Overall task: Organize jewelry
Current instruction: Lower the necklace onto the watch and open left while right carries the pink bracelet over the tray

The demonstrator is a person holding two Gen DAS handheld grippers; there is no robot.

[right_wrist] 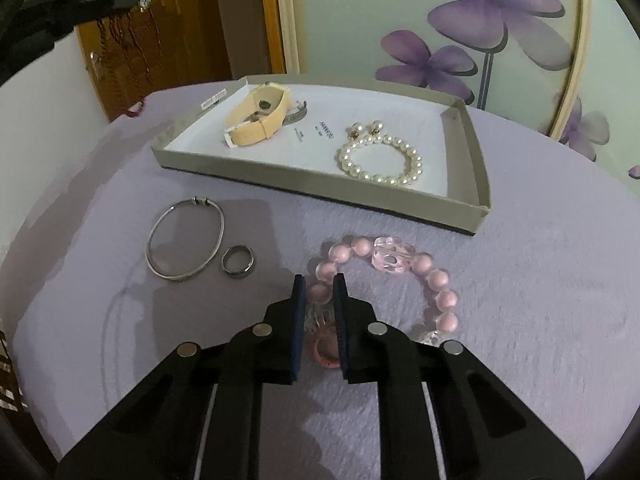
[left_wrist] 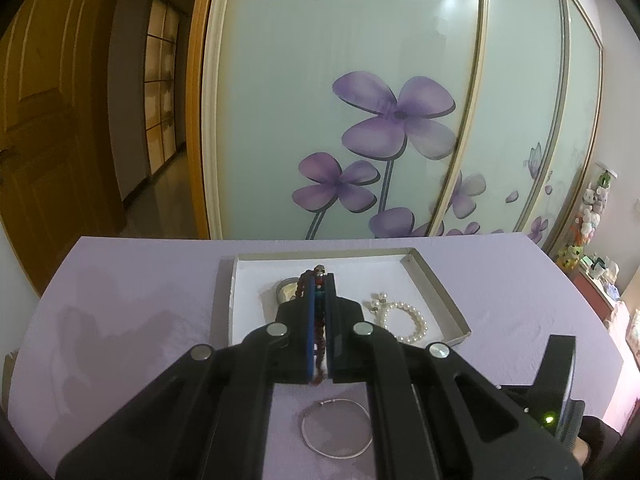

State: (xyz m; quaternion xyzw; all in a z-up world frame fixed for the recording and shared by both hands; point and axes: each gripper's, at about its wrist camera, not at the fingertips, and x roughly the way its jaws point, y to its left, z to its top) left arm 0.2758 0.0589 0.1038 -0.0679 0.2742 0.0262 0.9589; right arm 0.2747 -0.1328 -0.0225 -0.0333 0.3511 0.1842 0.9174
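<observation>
Where tongs (left_wrist: 319,292) pinch, dark-red beaded necklace (left_wrist: 319,344), dangling strands.

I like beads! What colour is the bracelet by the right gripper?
Pink: the beaded bracelet has pink round beads and some clear ones. It shows best in the right wrist view.

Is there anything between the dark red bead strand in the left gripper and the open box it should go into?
Nothing visible. The left gripper holds the red bead strand in the air, above the box. The watch and pearl bracelet lie inside, with bare floor between them.
</observation>
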